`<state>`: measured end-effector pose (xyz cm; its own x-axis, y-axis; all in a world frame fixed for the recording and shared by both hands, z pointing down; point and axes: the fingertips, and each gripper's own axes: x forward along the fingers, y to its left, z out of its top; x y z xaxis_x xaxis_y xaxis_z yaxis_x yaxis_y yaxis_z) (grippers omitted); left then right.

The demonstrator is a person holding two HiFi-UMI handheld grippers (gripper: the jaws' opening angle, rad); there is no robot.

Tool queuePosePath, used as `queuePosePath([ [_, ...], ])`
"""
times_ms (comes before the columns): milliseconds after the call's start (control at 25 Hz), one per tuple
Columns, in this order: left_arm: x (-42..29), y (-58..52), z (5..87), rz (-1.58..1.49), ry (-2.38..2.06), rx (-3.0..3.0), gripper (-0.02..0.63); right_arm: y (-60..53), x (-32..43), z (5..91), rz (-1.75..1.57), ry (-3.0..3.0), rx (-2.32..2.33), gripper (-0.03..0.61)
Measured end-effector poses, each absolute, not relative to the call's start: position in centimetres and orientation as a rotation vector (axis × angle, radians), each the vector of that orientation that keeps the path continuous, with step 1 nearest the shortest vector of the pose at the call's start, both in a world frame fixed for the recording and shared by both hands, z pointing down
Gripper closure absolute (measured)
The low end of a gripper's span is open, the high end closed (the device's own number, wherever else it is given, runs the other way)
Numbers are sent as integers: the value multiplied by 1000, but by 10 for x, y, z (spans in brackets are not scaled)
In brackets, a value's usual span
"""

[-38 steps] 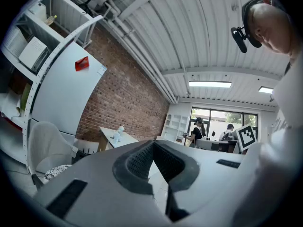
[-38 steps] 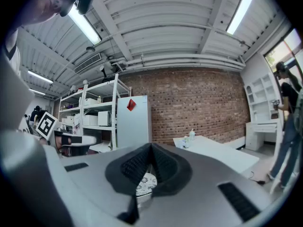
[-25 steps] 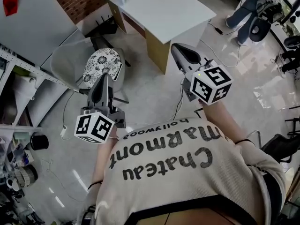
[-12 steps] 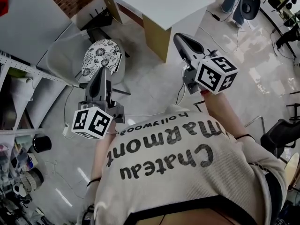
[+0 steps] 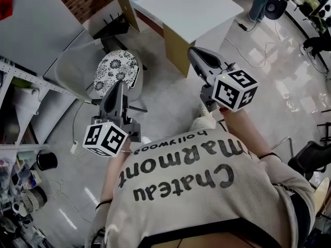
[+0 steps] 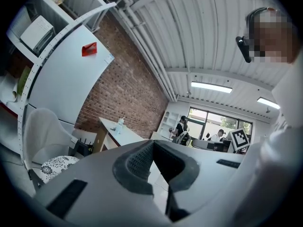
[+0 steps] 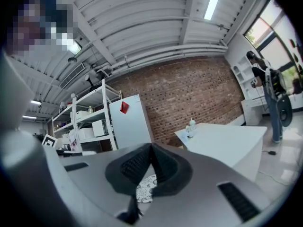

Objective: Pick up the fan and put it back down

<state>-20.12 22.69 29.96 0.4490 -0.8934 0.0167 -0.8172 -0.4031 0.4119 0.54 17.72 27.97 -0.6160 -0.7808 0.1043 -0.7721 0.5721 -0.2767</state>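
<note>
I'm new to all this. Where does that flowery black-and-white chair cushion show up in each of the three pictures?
Head view: the cushion lies left of centre, in the upper half.
Left gripper view: the cushion sits near the lower left edge.
Right gripper view: only a sliver of the cushion peeks through the gap at bottom centre.
Shared landmark: the white table.

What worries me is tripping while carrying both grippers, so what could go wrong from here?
1. A power strip and its cord lie on the floor by the person's left side; a step there could snag.
2. The chair sits just ahead of the left gripper, and the table corner ahead of the right gripper; either could bump.
3. Both grippers are shut and empty; they must open before any grasp.
</note>
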Motion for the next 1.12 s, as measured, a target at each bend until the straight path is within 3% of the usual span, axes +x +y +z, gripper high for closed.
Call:
queuePosePath([
  [360,-191,166,303,-308,-1536,2302,614,101,5,281,-379,2867,-1276,575],
  [1120,-92,23,287,-413,-1715,2196,614,-74,75,268,-421,2975,-983,575],
])
